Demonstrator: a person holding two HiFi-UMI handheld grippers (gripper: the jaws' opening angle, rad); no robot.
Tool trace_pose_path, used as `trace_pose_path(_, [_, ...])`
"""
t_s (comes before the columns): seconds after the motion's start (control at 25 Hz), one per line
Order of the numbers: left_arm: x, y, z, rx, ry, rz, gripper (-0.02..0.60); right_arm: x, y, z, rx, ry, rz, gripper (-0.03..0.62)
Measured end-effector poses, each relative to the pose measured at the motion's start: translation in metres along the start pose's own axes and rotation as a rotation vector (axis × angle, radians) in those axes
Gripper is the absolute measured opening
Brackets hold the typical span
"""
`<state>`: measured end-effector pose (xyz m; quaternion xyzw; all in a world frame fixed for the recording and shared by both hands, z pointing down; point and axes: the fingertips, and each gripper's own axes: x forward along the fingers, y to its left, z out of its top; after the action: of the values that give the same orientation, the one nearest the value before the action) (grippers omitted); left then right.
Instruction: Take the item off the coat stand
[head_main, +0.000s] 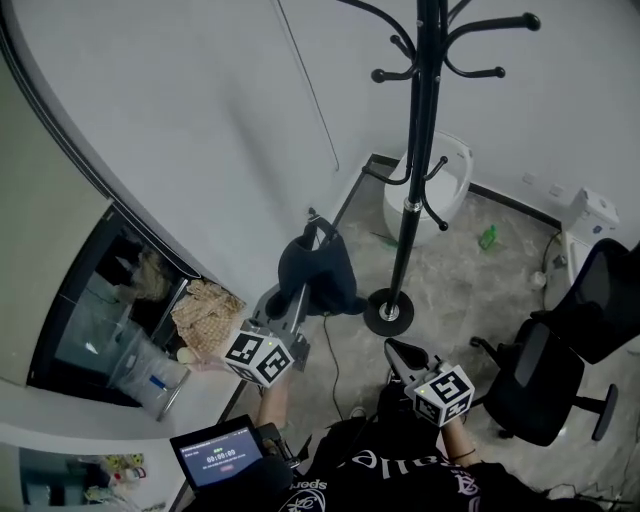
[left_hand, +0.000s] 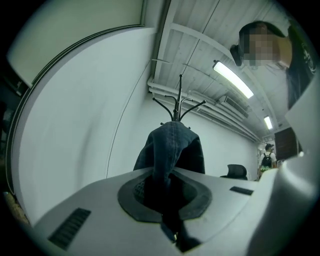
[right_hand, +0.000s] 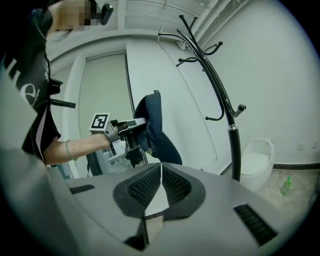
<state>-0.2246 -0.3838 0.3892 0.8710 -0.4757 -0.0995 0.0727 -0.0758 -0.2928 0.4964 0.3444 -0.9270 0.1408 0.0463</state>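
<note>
Dark denim garment (head_main: 316, 275) hangs clear of the black coat stand (head_main: 420, 150).

The head view looks steeply down from above the person (head_main: 400, 470), taking in the floor (head_main: 460, 290) and the whole coat stand (head_main: 415, 180). The left gripper view sits close behind its fingers (left_hand: 134, 199), tilted up toward the stand's top and the ceiling (left_hand: 200, 45). The right gripper view faces roughly level, sharing the stand and the left gripper (right_hand: 142, 122) with the head view.
</note>
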Motion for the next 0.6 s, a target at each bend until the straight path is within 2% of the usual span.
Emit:
trace_pose_path(0.16, [-0.034,-0.01,-0.028,-0.034,0.057,-0.019,0.017,-0.013,0.032,-0.017,0.034,0.012,-0.02,0.018])
trace_pose_path(0.32, [-0.064,-0.024,-0.052,-0.072,0.094,-0.038,0.017,-0.027,0.054,-0.031,0.006,0.039,-0.044,0.018])
trace_pose_path(0.6, [-0.1,-0.057,-0.097,-0.147,0.162,-0.043,0.017,-0.062,0.062,-0.04,0.006,0.038,-0.09,0.018])
